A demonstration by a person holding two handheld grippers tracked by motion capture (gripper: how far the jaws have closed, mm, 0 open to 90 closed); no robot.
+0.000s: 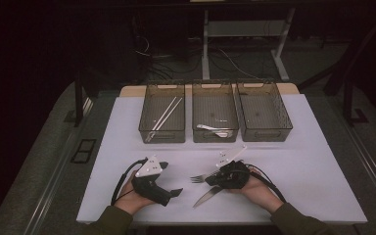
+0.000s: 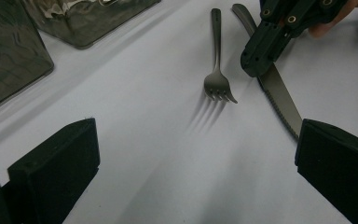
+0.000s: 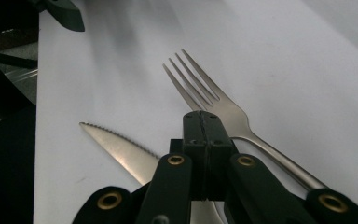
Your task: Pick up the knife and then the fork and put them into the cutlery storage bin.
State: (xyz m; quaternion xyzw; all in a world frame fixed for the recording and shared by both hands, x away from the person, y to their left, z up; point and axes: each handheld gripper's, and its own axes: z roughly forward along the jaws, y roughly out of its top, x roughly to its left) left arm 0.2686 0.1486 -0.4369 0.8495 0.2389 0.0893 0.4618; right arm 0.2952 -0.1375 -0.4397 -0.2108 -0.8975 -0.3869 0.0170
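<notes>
A metal fork (image 1: 198, 178) and a serrated knife (image 1: 205, 197) lie side by side on the white table near the front edge. My right gripper (image 1: 211, 181) is shut with nothing between its jaws; its tip hovers just over the fork's neck (image 3: 233, 116), with the knife blade (image 3: 116, 144) to its left. In the left gripper view the right gripper (image 2: 256, 65) sits between the fork (image 2: 216, 70) and the knife (image 2: 279, 98). My left gripper (image 1: 171, 178) rests open at the left, its jaws pointing at the fork. Nothing lies between its jaws (image 2: 198, 126).
Three dark mesh bins stand in a row at the back of the table. The left bin (image 1: 147, 128) holds pale chopsticks, the middle bin (image 1: 198, 125) holds white utensils, and the right bin (image 1: 285, 122) looks bare. White tabletop (image 1: 313, 166) spreads to the right.
</notes>
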